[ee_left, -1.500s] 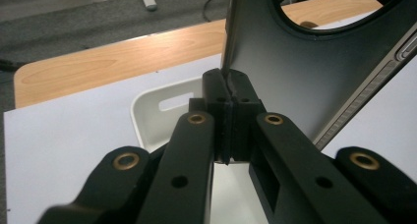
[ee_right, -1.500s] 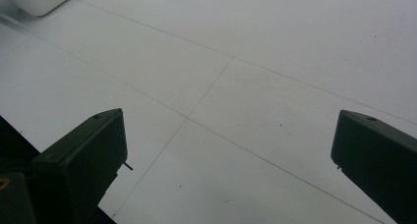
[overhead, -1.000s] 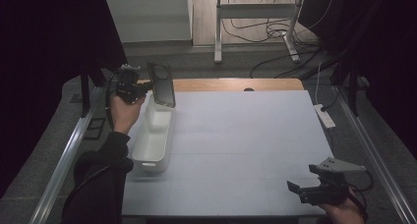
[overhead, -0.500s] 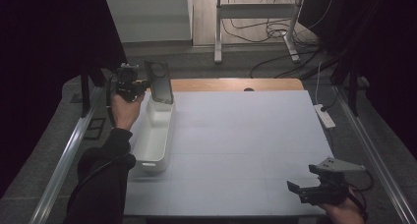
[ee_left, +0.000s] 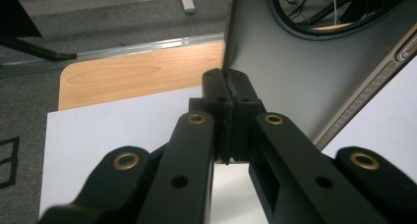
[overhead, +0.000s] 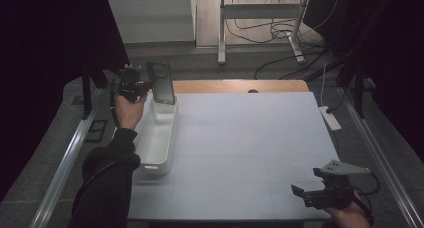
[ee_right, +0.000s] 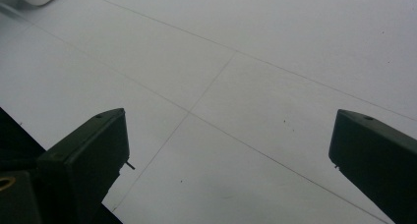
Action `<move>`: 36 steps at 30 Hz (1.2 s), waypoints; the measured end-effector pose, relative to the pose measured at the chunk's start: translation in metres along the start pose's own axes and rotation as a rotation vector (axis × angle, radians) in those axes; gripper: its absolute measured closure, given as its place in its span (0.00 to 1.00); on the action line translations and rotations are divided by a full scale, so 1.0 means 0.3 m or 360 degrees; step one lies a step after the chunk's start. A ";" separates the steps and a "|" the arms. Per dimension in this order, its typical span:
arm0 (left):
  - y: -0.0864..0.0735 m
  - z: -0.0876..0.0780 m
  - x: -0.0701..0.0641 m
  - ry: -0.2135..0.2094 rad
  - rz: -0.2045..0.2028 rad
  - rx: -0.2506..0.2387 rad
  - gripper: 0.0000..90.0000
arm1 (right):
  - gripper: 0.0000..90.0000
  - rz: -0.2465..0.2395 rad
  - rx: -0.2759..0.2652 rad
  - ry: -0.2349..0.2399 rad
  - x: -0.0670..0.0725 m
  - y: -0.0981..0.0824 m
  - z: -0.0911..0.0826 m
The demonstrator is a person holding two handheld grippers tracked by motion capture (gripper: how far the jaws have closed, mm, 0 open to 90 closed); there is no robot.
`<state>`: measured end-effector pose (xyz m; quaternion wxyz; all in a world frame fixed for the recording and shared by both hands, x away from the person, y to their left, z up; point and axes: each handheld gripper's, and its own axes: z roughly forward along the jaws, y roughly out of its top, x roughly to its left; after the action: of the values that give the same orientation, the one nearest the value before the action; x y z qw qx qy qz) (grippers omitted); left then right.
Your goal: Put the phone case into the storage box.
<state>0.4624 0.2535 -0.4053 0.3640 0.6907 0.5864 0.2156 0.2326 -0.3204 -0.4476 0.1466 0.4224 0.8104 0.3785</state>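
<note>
A: Where is the phone (overhead: 163, 83)?
B: It stands upright over the far end of the white bin (overhead: 156, 138), at the far left of the surface (overhead: 250, 138). The left gripper (overhead: 137, 88) has its fingers (ee_left: 231, 94) clamped tight on the phone's edge.
A: How will it handle?
B: Likely stiff, thin, smooth and breakable; an edge pinch may let it swing or slip, so a grip nearer the middle seems safer.
A: The right gripper (overhead: 307, 195)?
B: Fingers wide apart, holding nothing, low at the near right.
A: What differs from a second ago?
B: The phone sits slightly left and lower; the right gripper is unmoved.
</note>
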 end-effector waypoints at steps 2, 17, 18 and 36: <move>-0.004 0.007 0.003 0.0007 -0.0003 0.0002 0.99 | 0.03 0.0001 0.0003 -0.0001 0.001 0.000 0.001; -0.043 0.054 0.019 0.0006 -0.0029 0.0048 0.99 | 0.03 -0.0006 0.0011 -0.0005 0.002 0.001 0.003; -0.045 0.056 0.019 0.0008 -0.0028 0.0052 0.99 | 0.03 -0.0006 0.0012 -0.0006 0.002 0.001 0.003; -0.100 0.107 0.016 0.0017 -0.0048 0.0134 0.99 | 0.04 0.0000 0.0027 -0.0013 0.002 0.002 0.006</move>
<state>0.4671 0.2515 -0.4491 0.3347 0.6953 0.6073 0.1888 0.2334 -0.3190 -0.4484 0.1463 0.4251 0.8131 0.3698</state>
